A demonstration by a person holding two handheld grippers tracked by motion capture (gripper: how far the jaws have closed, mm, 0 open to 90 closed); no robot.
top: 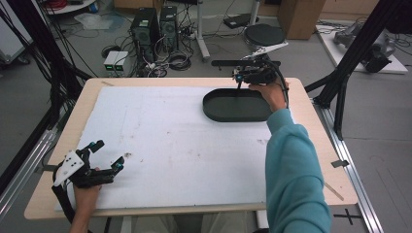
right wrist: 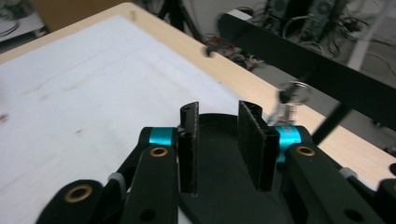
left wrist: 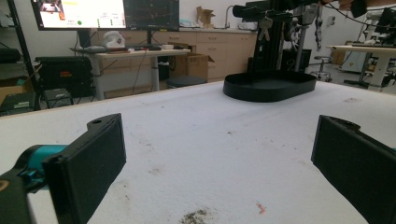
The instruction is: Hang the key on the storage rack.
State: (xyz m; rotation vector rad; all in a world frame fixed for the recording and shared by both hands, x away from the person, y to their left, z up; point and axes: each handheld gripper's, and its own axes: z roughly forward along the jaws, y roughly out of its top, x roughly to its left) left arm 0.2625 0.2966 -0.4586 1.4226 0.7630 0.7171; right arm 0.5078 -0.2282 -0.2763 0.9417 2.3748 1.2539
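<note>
A black oval tray (top: 236, 105) lies on the white mat at the far right; it also appears as the tray (left wrist: 270, 85) in the left gripper view. My right gripper (top: 237, 75) hovers over the tray's far rim, held by a hand in a teal sleeve. Its jaws stand a little apart with nothing between them (right wrist: 217, 109). A bunch of keys (right wrist: 289, 105) hangs blurred just beside its right jaw; whether they touch it I cannot tell. The keys (left wrist: 265, 25) dangle over the tray. My left gripper (top: 109, 154) rests wide open near the front left corner (left wrist: 219, 140).
The white foam mat (top: 170, 145) covers most of the wooden table (top: 311, 102) and carries small dark stains. Black frame posts (top: 350, 53) stand off the right side. Computers and cables (top: 155, 34) sit on the floor beyond the far edge.
</note>
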